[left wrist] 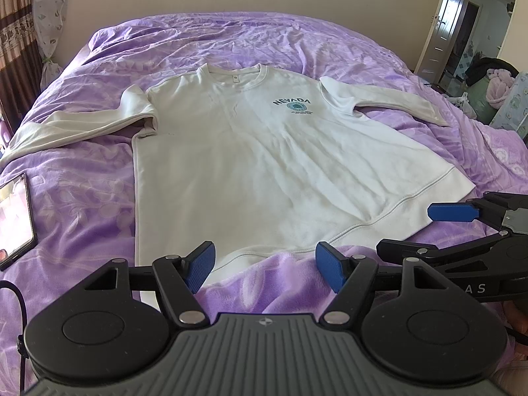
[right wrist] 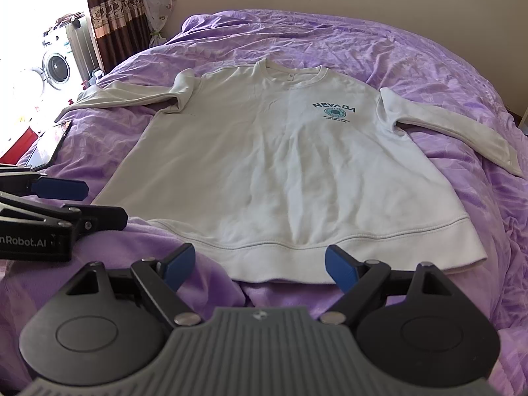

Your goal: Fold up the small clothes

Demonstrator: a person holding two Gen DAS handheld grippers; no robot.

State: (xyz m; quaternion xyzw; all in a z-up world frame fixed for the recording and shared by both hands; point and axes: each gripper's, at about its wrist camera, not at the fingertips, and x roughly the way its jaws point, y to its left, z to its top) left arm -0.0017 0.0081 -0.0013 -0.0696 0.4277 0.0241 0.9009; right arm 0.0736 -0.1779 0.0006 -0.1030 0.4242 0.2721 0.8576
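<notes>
1 white sweatshirt [left wrist: 231,151] flat, front up on purple bed [left wrist: 297,43], 2 sleeves spread out, 1 tablet [left wrist: 15,217] at bed's left edge, 2 tools near hem, left tool [left wrist: 265,265] & right tool [right wrist: 259,265] both wide, holding nothing

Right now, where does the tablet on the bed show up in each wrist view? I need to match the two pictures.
Left wrist view: the tablet lies at the far left edge, on the purple bedspread, left of the white sweatshirt.
Right wrist view: the tablet lies at the left, below the sweatshirt's left-hand sleeve, above the left gripper.
Shared landmark: the NEVADA print on the sweatshirt's chest.
</notes>
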